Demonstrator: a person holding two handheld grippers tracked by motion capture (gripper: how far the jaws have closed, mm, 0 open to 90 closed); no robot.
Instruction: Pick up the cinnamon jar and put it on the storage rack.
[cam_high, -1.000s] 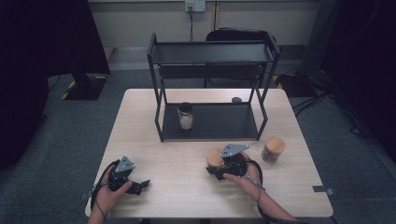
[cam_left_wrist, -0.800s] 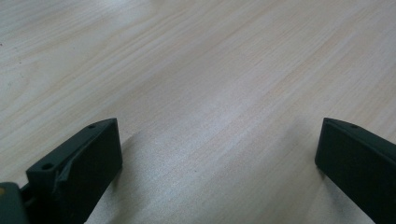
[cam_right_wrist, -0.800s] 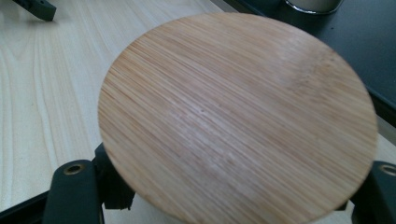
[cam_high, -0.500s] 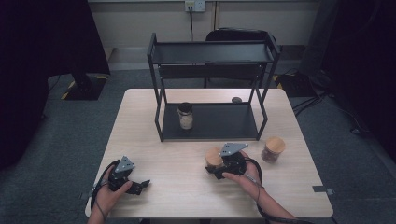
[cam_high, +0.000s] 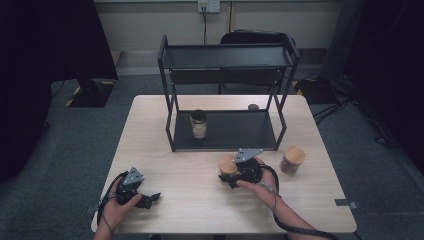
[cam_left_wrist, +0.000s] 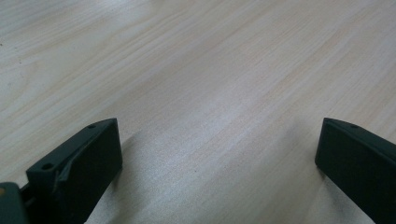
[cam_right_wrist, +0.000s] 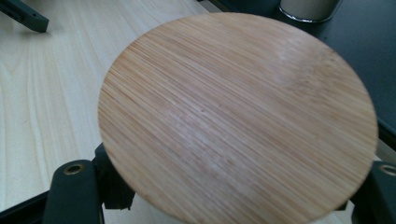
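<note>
You work at a pale wooden table on grey carpet, a wall socket behind it. A black two-tier rack stands at the far side. On its lower shelf sits a lidless glass jar with pale contents; a small dark round object lies behind the rack. To your right, just off the rack's corner, a bamboo-lidded jar holds something dark brown.

Your right gripper lies level, pointing left, its jaws clamped on a second jar whose bamboo lid fronts the right gripper view; its contents are hidden. That jar sits on the table just before the rack.

Your left gripper rests near the table's front-left corner, jaws spread wide with bare wood between them.
</note>
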